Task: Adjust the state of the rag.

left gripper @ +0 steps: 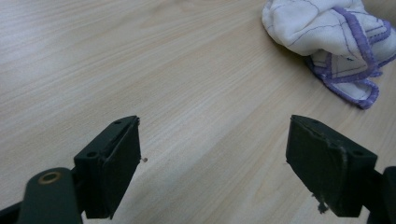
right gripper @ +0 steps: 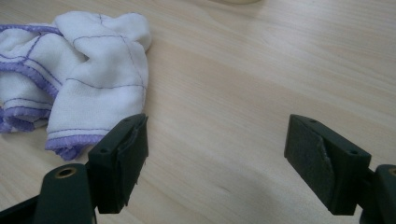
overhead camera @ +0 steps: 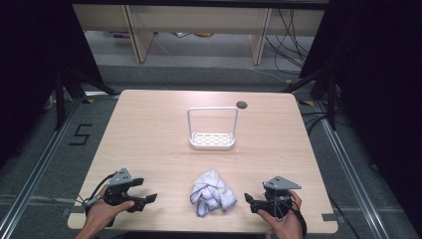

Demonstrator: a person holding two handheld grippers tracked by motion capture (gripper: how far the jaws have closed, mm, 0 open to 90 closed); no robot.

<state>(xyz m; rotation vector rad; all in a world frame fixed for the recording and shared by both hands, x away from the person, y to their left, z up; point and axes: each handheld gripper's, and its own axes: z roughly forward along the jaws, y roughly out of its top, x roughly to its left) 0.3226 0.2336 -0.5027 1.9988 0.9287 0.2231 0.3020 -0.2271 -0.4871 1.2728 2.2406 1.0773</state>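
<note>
In the high view a crumpled white cloth with purple edging (overhead camera: pixel 213 194) lies on the wooden table (overhead camera: pixel 149 144), in the lower middle of the frame, near the table's front edge. The left gripper (overhead camera: pixel 144 199) sits at the lower left of that frame, held in a hand (overhead camera: pixel 102 214), and the right gripper (overhead camera: pixel 250 201) sits at the lower right in the other hand (overhead camera: pixel 284 221); the cloth lies between them, apart from both. Toward the middle of the frame, above the cloth, stands a white rack with a tall wire handle (overhead camera: pixel 212 139), well apart from it. In the left gripper view the jaws stand wide open with only bare wood between them, and the cloth (left gripper: pixel 327 42) is in the upper right corner. In the right gripper view the jaws are likewise spread wide and grip nothing; the cloth (right gripper: pixel 70 88) fills the upper left, its purple hem just beside the left-hand jaw, whether touching it I cannot tell.
</note>
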